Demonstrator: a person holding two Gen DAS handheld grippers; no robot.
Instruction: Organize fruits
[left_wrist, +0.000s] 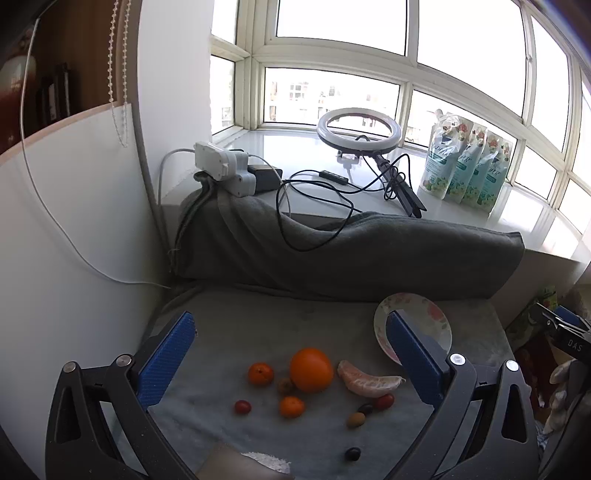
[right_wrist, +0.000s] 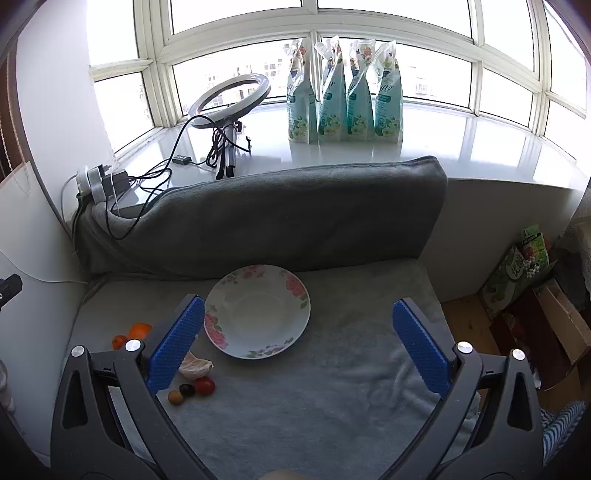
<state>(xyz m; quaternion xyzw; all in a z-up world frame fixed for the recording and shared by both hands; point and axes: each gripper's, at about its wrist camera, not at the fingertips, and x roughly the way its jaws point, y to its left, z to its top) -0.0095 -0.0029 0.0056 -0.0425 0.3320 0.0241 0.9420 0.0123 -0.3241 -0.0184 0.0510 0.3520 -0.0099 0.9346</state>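
FREE: bare grey blanket (right_wrist: 332, 387) near and right of your plate (right_wrist: 236, 343) | BLOCKED left: fruit cluster around the orange (left_wrist: 311, 369) | BLOCKED far: rolled blanket ridge (right_wrist: 277, 221), cables (left_wrist: 314, 206) draped over it | BLOCKED right: boxes (right_wrist: 517, 280) beyond the edge

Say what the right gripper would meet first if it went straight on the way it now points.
Probably the grey blanket just in front of the floral plate; the open right gripper holds nothing, and no fruit lies in that line. Depth is unclear.

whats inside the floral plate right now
Nothing: the floral plate shows a bare white centre. In the left wrist view a gripper finger covers part of it.
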